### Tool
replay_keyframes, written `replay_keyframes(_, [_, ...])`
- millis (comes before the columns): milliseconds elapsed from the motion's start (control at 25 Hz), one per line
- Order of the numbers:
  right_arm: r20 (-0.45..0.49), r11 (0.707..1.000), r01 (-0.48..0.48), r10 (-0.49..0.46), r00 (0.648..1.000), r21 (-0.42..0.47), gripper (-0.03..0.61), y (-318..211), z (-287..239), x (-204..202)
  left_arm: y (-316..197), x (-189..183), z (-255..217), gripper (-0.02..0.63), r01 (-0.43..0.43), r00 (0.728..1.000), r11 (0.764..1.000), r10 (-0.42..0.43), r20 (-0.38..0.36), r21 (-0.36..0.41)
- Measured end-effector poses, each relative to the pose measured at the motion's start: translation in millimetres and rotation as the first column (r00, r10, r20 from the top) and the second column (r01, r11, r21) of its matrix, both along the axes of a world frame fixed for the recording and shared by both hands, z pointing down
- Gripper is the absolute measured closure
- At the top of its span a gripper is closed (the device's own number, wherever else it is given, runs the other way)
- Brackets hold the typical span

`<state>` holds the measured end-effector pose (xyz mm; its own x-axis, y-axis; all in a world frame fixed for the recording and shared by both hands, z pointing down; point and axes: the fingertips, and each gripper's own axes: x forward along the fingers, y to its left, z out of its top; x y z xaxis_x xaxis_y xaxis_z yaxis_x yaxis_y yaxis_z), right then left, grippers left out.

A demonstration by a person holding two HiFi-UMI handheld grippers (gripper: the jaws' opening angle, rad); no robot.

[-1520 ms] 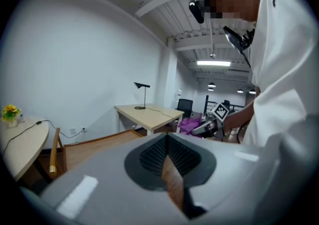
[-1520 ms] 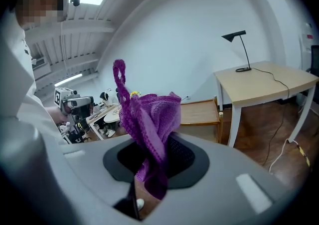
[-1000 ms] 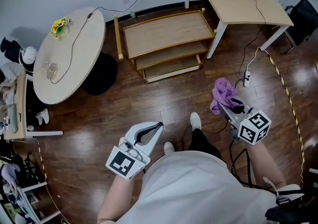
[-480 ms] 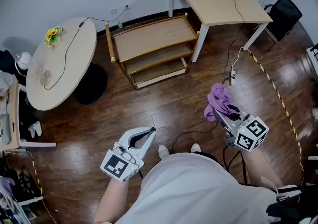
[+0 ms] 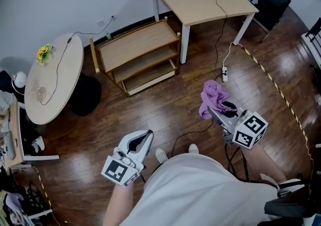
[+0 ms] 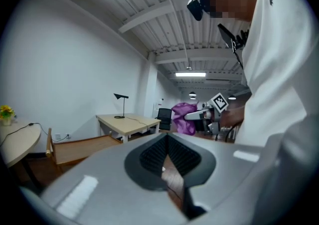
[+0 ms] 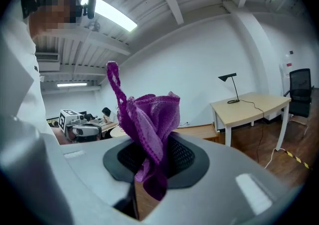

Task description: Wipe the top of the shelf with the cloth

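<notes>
Zero wiping yet, just backed away from shelf (image 5: 135,43) at 11 o'clock, cloth (image 5: 213,97) pinched in right hand-held gripper (image 5: 216,114), left hand-held gripper (image 5: 145,137) closed empty.

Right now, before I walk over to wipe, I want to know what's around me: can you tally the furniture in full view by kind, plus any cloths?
Tables: 2, a round table and a rectangular table
Shelf: 1
Chair: 1
Purple cloth: 1, in the right gripper
Total: 5
</notes>
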<state>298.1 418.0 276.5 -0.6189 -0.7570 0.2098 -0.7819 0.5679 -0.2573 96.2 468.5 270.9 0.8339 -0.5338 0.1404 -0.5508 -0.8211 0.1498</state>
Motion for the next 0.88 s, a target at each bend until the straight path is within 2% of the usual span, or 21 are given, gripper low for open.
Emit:
replay_keyframes(360, [0.017,0.999,0.006,-0.005,1.000,-0.032,0.477,11.4,13.4,26.0,12.0,38.1,-7.3,0.595,-0.012,1.000,1.000,0.012,0.005,0.004])
replay_keyframes(640, [0.017,0.998,0.035,-0.034,0.999,-0.044,0.477,0.0,5.8,-4.2,2.7,17.5,-18.6,0.595,-0.012,1.000,1.000,0.012,0.019,0.000])
replay_keyframes(880, [0.024,0.998,0.061,-0.061,0.998,-0.034,0.477,25.9,22.0,29.7,28.5,56.5,-5.6,0.595,0.006,0.999,1.000,-0.006,0.037,0.015])
